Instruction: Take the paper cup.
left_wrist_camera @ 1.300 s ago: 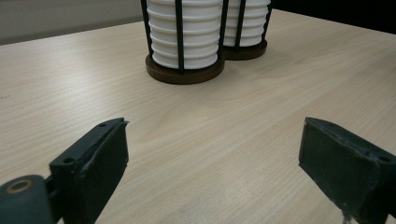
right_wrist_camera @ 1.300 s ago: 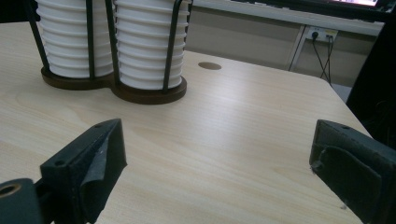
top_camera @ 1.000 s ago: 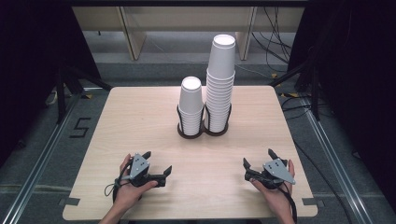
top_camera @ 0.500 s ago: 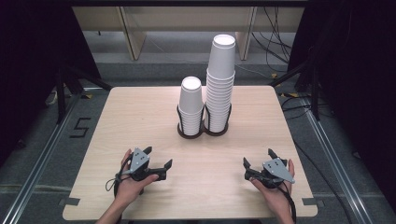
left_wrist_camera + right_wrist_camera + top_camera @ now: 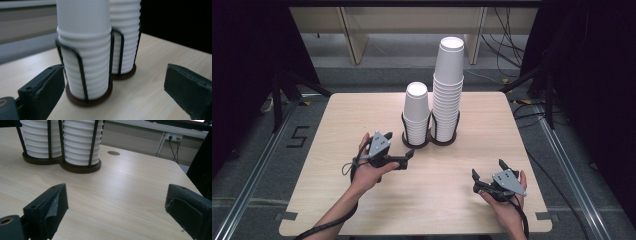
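While the light wooden table (image 5: 362, 115) is taking up most of the high view, with grey floor and dark stands around it, a double cup holder is standing near its middle, toward the far edge. The taller stack of white paper cups (image 5: 448, 90) is sitting in the right-hand ring of the holder, rising well above its neighbour, and the shorter stack of white paper cups (image 5: 416, 112) is sitting in the left-hand ring, the two stacks just beside each other. The black wire holder (image 5: 430, 142) with its dark round bases is wrapping around the lower part of both stacks; in the left gripper view its thin uprights (image 5: 82, 72) are showing against the ribbed rims of the nearer stack (image 5: 85, 50). The person's left hand (image 5: 369, 172) is holding the left gripper (image 5: 409, 155) over the table just in front of the shorter stack, its jaws standing wide apart and pointing at the holder, close to the base but not touching it. The person's right hand (image 5: 507, 205) is holding the right gripper (image 5: 488, 168) near the front right of the table, well apart from the cups, its jaws likewise spread wide with nothing between them. In the right gripper view the holder's joined bases (image 5: 62, 163) are lying farther off on bare wood, and a small round hole (image 5: 113, 153) is showing in the tabletop beyond them.
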Demonstrator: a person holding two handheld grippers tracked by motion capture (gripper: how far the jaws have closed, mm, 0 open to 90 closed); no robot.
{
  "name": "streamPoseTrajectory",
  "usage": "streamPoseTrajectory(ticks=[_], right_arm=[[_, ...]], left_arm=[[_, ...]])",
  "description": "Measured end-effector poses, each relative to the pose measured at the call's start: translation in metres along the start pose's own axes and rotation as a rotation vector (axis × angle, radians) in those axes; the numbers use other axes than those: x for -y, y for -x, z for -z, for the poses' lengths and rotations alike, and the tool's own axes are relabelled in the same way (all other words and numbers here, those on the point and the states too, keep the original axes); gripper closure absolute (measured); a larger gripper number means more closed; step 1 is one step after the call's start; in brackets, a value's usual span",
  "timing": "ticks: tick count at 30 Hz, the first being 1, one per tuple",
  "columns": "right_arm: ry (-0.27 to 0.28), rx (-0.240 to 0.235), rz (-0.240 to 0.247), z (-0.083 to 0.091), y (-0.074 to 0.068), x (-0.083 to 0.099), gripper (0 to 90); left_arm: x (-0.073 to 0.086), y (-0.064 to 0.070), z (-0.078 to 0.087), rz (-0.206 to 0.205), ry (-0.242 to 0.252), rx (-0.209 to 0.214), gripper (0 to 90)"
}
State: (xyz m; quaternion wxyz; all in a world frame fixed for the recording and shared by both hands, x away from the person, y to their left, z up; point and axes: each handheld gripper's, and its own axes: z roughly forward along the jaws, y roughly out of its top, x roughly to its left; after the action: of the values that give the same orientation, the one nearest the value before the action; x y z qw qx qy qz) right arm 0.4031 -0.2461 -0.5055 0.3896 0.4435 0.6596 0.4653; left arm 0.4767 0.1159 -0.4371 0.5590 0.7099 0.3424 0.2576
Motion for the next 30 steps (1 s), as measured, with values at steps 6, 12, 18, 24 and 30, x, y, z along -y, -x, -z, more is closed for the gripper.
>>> streamPoseTrajectory(ticks=[6, 12, 18, 24, 30], right_arm=[[-0.003, 0.003, -0.002, -0.001, 0.003, 0.0, 5.5], [0.005, 0.002, -0.032, -0.001, 0.006, -0.006, 5.7], [0.108, -0.036, -0.062, -0.008, 0.016, -0.061, 5.7], [0.246, -0.129, -0.178, -0.019, 0.039, -0.165, 7.9], [0.23, -0.196, -0.123, -0.046, 0.039, -0.262, 9.9]], left_arm=[[-0.062, 0.001, -0.018, -0.053, 0.08, 0.023, 3.1], [-0.124, -0.003, -0.035, -0.112, 0.091, 0.054, 3.9], [-0.164, -0.003, -0.065, -0.166, -0.045, 0.099, 4.7], [-0.175, 0.001, -0.092, -0.146, -0.133, 0.125, 7.3], [-0.178, 0.002, -0.113, -0.115, -0.142, 0.114, 7.7]])
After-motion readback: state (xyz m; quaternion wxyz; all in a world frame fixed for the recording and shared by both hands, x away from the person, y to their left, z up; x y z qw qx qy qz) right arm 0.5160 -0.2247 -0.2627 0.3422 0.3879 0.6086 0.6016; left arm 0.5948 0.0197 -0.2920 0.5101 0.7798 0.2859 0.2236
